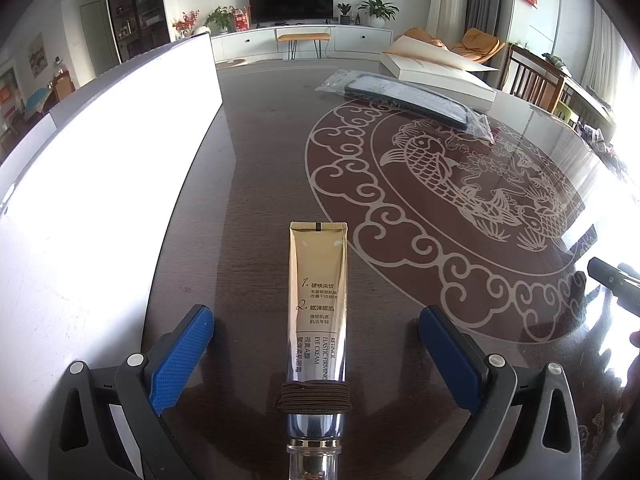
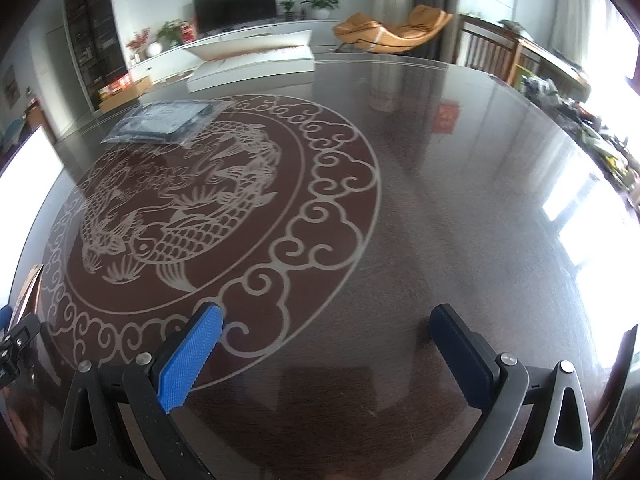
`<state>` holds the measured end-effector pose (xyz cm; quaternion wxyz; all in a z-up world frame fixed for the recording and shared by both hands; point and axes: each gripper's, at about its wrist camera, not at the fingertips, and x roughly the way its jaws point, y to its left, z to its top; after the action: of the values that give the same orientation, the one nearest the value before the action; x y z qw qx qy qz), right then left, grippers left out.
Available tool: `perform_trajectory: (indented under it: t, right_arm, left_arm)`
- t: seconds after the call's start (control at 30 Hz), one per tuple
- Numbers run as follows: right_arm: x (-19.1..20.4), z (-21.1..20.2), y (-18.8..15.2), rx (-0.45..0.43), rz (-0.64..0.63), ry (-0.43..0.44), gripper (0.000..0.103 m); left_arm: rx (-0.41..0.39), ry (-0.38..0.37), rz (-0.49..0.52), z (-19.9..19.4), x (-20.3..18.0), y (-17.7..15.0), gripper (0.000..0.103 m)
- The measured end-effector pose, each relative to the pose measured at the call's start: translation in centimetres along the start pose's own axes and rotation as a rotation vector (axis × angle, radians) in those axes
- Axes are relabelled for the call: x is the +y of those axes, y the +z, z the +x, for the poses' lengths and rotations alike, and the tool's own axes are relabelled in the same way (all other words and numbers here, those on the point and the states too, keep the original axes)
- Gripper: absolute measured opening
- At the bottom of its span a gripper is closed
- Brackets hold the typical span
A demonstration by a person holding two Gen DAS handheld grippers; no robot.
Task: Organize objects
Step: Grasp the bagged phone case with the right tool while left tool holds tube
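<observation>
Right now my left gripper (image 1: 316,354) stands spread wide, its blue pads either side of the gold eye cream tube (image 1: 318,308) without touching it. That tube lies lengthwise on the dark table (image 1: 260,160), a brown hair tie (image 1: 314,396) wound round its near end. Far right lies a bagged phone case (image 1: 408,98). My right gripper (image 2: 326,354) is spread too, holding nothing.

Eye cream tube (image 1: 318,312): cap end cut off at bottom frame edge. White box (image 1: 100,184), left of frame: overexposed, surface unreadable, left part cropped. Dark item in plastic bag (image 2: 164,120), upper left: blurred, identity unclear. Clutter at right edge (image 2: 600,140): smeared, unidentifiable.
</observation>
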<state>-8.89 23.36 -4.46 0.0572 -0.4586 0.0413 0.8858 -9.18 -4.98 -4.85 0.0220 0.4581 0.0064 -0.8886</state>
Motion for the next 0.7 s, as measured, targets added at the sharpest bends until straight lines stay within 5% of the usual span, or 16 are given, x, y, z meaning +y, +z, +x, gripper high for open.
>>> perform_trajectory:
  t: [0.1, 0.3, 0.43, 0.6, 0.7]
  right_arm:
    - [0.6, 0.3, 3.0, -0.017, -0.133, 0.121, 0.103]
    - [7.0, 2.2, 14.0, -0.068, -0.472, 0.304, 0.103]
    - [12.5, 7.4, 18.6, 0.051, -0.629, 0.318, 0.103]
    - [17.7, 13.2, 19.8, 0.126, -0.763, 0.256, 0.103]
    - [18.4, 15.0, 21.1, 0.137, -0.71, 0.254, 0.103]
  left_arm:
    - [0.0, 0.0, 0.0, 0.0, 0.0, 0.0, 0.103]
    - [0.0, 0.0, 0.0, 0.0, 0.0, 0.0, 0.103]
    - [0.0, 0.0, 0.0, 0.0, 0.0, 0.0, 0.103]
    - [0.0, 0.0, 0.0, 0.0, 0.0, 0.0, 0.103]
    - [0.0, -0.001, 0.0, 0.0, 0.0, 0.0, 0.103]
